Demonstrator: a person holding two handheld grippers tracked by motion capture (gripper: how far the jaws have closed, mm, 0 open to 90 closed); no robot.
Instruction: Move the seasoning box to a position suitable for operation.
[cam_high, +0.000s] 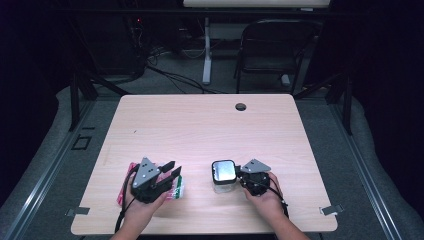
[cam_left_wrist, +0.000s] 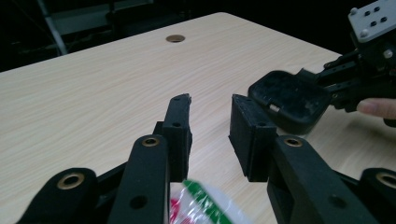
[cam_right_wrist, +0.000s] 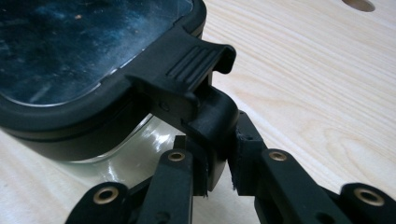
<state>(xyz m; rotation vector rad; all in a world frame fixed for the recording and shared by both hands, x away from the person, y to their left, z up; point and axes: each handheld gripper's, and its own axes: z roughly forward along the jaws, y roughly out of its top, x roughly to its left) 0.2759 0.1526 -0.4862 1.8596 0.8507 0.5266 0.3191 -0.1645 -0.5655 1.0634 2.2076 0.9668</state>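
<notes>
Two black grippers, left gripper (cam_high: 169, 172) and right gripper (cam_high: 239, 172), each topped by a grey three-cornered plate dotted with dark screw holes and trailing a thin black cable along the forearm. Jaws built of flat black link arms with brass-ringed pivot holes, ending in blocky black pads (cam_left_wrist: 180, 126) with rough, chipped edges. Bare hands and forearms, no sleeves in sight.

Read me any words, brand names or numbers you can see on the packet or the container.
No text can be read.
Packet under the left gripper: red, green and white print, too blurred and small to make out any letters.
Clear container with the black lid, its latch clamped by the right gripper: no label or marking visible.
</notes>
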